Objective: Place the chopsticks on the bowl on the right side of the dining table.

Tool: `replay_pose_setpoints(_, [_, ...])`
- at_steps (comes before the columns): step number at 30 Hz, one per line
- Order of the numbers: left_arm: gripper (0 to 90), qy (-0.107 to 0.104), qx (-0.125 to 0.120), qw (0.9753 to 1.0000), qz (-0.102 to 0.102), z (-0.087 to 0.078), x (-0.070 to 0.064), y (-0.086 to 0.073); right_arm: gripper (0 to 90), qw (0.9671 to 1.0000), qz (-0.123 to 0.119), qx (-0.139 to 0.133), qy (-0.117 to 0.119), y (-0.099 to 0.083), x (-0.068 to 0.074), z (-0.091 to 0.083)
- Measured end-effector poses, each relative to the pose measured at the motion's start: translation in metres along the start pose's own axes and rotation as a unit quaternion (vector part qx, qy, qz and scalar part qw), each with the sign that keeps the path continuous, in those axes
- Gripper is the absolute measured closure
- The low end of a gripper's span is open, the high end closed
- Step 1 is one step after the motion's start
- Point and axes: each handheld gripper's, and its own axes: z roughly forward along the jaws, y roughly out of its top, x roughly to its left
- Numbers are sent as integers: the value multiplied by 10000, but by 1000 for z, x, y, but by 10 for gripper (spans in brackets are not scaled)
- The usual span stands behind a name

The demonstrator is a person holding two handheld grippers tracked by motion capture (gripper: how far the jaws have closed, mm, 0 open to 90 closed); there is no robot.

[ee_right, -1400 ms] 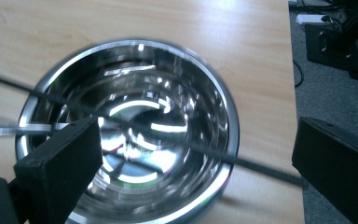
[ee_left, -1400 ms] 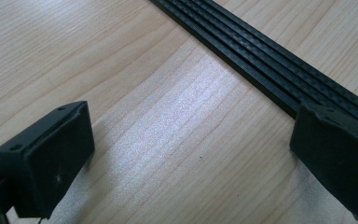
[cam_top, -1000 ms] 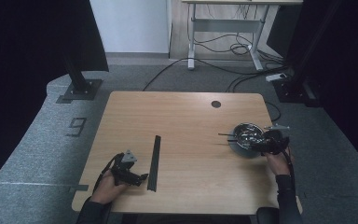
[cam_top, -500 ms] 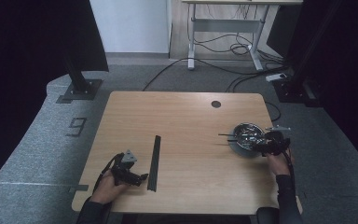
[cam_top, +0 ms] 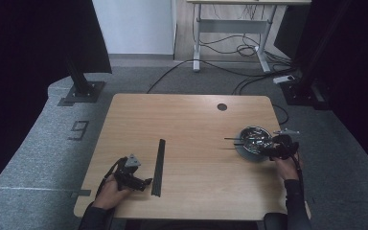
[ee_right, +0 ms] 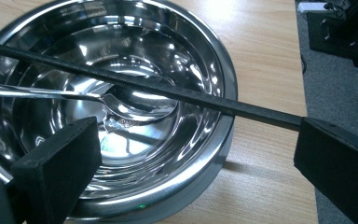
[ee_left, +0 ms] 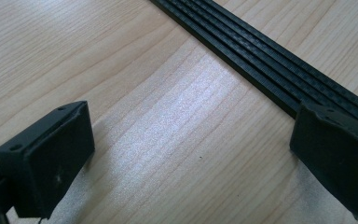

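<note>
Right gripper (ee_right: 191, 163) jaws wide apart, gripping nothing, over the shiny round steel bowl (ee_right: 177, 60); the right gripper view resolves a metal spoon (ee_right: 51, 93) and thin black rod (ee_right: 168, 93) across the bowl, cut off at left. Left gripper (ee_left: 191, 154) gapes empty beside the long black ribbed strip (ee_left: 270, 60), well left of the bowl.

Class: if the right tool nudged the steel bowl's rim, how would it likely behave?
The steel bowl looks smooth and polished, so it would probably slide on the table. The spoon and black stick lying loose across it may rattle or shift.
</note>
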Motion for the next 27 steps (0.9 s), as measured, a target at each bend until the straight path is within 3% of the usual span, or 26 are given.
replay_pose_setpoints(18, [0,0,-3,10000,-2,0,0,0,9,9995,79,-268,124,-7,-4,-28])
replay_pose_setpoints(27, [0,0,-3,10000,-2,0,0,0,4,9987,-88,-403,291,-15,3,-49])
